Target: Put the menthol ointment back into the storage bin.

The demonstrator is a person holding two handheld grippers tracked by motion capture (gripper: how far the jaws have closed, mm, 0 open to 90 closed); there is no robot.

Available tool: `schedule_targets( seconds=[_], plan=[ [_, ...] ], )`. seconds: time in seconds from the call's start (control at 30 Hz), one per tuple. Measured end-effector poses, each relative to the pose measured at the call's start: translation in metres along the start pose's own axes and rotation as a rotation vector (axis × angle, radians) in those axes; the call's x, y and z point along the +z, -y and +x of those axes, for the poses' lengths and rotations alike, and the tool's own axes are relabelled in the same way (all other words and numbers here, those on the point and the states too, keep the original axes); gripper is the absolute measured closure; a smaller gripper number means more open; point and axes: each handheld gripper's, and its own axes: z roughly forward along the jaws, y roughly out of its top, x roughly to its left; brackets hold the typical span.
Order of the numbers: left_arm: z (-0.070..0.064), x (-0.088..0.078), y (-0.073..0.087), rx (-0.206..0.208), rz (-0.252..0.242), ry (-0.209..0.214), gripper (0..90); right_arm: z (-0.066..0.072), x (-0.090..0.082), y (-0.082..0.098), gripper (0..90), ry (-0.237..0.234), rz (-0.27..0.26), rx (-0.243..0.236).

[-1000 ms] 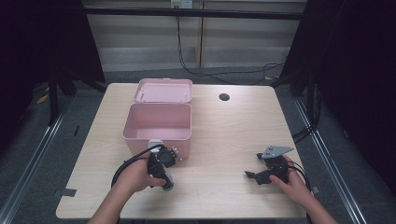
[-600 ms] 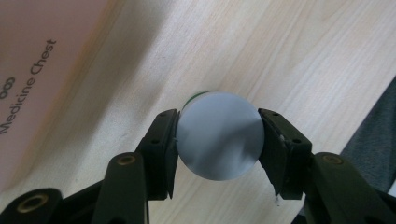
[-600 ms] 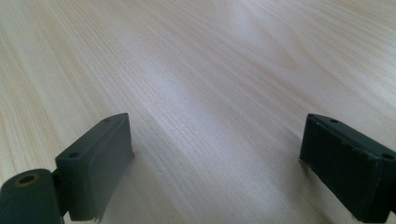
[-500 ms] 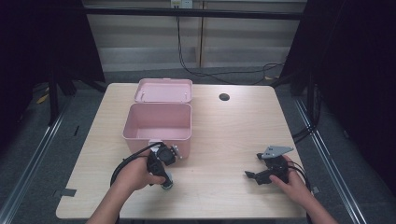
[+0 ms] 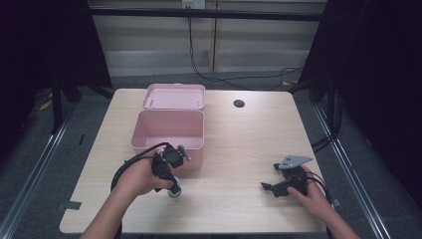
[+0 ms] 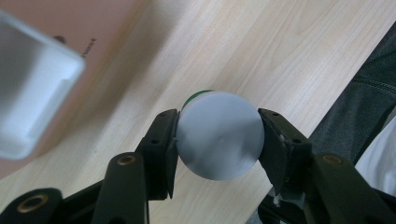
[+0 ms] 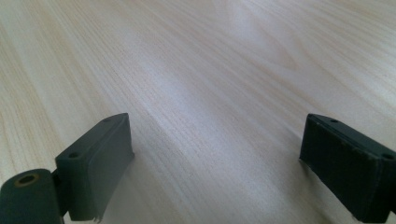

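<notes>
The white-capped bottle (image 6: 218, 135) sits clamped in the left gripper (image 5: 171, 183); next, carry it over the pink box (image 5: 169, 130). Right gripper (image 7: 219, 172) fingers gape, empty.

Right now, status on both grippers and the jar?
Left gripper shut on white-capped jar, above the table. Right gripper open, nothing between its fingers. Open pink box beside the jar, apart.

The tabletop (image 5: 239, 144) is pale wood with a fine straight grain. The box (image 5: 168, 130) and its lid (image 5: 174, 96) are pink. The round cap (image 6: 219, 135) is grey-white with a green edge behind it. The left tongs (image 6: 217, 140) and right tongs (image 7: 215, 163) are black.
</notes>
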Motion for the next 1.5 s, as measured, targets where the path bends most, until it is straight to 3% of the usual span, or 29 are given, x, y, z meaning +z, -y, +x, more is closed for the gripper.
schedule_targets(
  seconds=[0.7, 1.13, 1.5],
  plan=[
    [0.013, -0.044, -0.004, -0.054, -0.044, 0.006, 50.2, 0.000, 0.000, 0.000, 8.6, 0.001, -0.002, -0.001],
    [0.022, -0.064, -0.008, -0.079, -0.039, 0.002, 50.2, 0.000, 0.000, 0.000, 8.6, 0.001, -0.001, 0.001],
    [0.036, -0.082, -0.016, -0.133, -0.028, -0.003, 50.3, 0.000, 0.000, 0.000, 8.6, 0.001, -0.001, 0.001]
  ],
)
